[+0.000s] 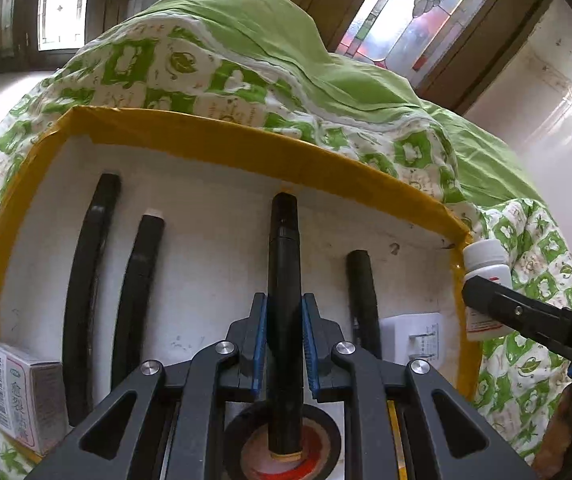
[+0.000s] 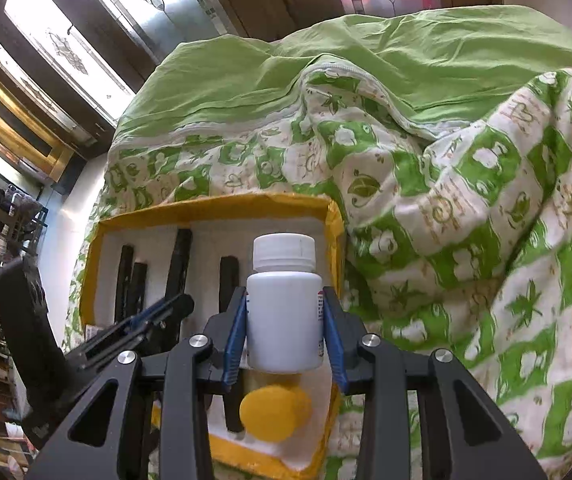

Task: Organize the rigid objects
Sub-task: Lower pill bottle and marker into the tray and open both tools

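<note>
White foam lines the tray (image 1: pixel 221 148), which has a yellow taped rim and rests on a green quilt (image 1: pixel 245 32). Much of the sorting looks done. In the left view three black sticks already lie in the tray: a long one (image 1: pixel 85 280) at nine o'clock, a shorter one (image 1: pixel 137 288) just beside it, and a third (image 1: pixel 362 292) at three o'clock. A small box (image 1: pixel 21 396) sits at the eight o'clock corner, a white plug (image 1: pixel 414 340) at four o'clock, and a tape roll (image 1: pixel 281 440) at six o'clock, under the tool. A yellow disc (image 2: pixel 271 412) shows in the right view near the tray's closer edge.

Two things are not yet placed. The left gripper (image 1: pixel 283 344) has its blue pads pinched tight on a black marker (image 1: pixel 283 248), held above the tray's middle and pointing to twelve o'clock, into the gap between the sticks. The right gripper (image 2: pixel 286 324) clamps a white bottle (image 2: pixel 283 312) upright by its body, cap free, over the tray's right edge; in the left view the bottle hangs at three o'clock, just outside the rim.

My judgement: the task is near its end, with the marker to lay down between the sticks and the bottle to set inside. I cannot tell whether more items wait outside these views.
</note>
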`<action>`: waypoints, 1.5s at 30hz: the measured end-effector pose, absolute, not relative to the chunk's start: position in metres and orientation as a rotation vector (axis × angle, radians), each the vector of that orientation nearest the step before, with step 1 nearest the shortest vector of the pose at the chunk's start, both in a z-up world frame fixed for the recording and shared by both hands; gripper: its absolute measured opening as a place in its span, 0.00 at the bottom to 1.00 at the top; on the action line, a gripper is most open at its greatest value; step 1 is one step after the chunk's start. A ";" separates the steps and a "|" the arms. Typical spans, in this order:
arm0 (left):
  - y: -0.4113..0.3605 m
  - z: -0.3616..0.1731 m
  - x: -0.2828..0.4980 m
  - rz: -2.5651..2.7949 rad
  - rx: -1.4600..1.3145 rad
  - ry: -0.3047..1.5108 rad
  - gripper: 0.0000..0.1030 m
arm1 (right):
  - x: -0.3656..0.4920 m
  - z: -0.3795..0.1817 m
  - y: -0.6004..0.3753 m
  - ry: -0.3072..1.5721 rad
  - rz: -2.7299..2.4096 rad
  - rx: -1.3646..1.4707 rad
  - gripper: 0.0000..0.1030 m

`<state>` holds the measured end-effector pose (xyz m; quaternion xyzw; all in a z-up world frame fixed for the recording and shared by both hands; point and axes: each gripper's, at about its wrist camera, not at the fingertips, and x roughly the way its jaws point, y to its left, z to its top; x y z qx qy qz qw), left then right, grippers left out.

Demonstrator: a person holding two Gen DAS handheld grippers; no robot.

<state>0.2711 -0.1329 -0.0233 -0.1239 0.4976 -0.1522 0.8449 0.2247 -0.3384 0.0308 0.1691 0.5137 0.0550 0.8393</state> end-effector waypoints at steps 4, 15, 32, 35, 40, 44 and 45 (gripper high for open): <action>-0.123 -0.023 0.273 -0.292 -0.240 1.048 0.15 | 0.220 0.035 -0.330 1.080 0.153 0.363 0.34; -0.110 -0.022 0.275 -0.243 -0.172 1.031 0.15 | 0.218 0.024 -0.271 1.083 0.290 0.303 0.34; -0.060 0.018 0.209 -0.257 -0.213 0.921 0.54 | 0.234 -0.004 -0.232 1.097 0.346 0.205 0.34; -0.047 0.019 0.171 -0.245 -0.185 0.901 0.60 | 0.231 -0.005 -0.231 1.083 0.340 0.200 0.34; -0.029 0.005 0.110 -0.210 -0.122 0.934 0.60 | 0.218 0.003 -0.242 1.056 0.326 0.273 0.38; -0.031 0.000 0.082 -0.201 -0.046 0.935 0.60 | 0.189 0.016 -0.256 1.019 0.305 0.342 0.46; -0.031 0.000 0.077 -0.205 -0.047 0.935 0.60 | 0.181 0.019 -0.259 1.013 0.306 0.361 0.49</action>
